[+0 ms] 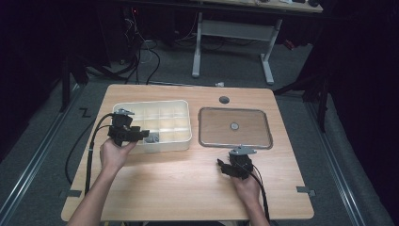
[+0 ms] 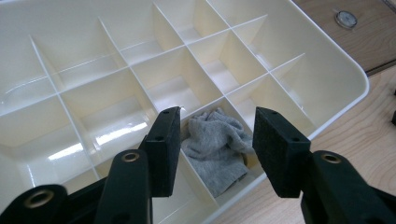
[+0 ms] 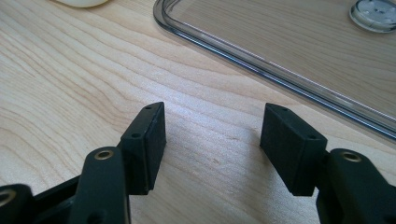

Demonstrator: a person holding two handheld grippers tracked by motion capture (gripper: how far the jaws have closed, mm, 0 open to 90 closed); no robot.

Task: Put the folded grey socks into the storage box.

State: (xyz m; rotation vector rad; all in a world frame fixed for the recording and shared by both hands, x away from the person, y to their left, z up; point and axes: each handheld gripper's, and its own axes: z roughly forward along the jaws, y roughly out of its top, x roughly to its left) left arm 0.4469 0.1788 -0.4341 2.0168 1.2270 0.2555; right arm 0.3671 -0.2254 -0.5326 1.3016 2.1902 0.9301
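Hovering apart, left gripper (image 2: pixel 212 154) fingers (image 2: pixel 164 149) are risking snagging the grey cloth (image 2: pixel 215 149) and dragging it out; right gripper (image 3: pixel 212 149) fingers are gaping empty.

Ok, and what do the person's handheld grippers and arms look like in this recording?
Both are black two-jaw tools. The left gripper and the right gripper each carry a grey three-cornered plate on top and trail a black cable back along the forearm. Up close, the jaws end in flat rectangular black pads with small screw holes, on arms with brass-coloured pivot rings. Forearms are bare, no sleeves visible.
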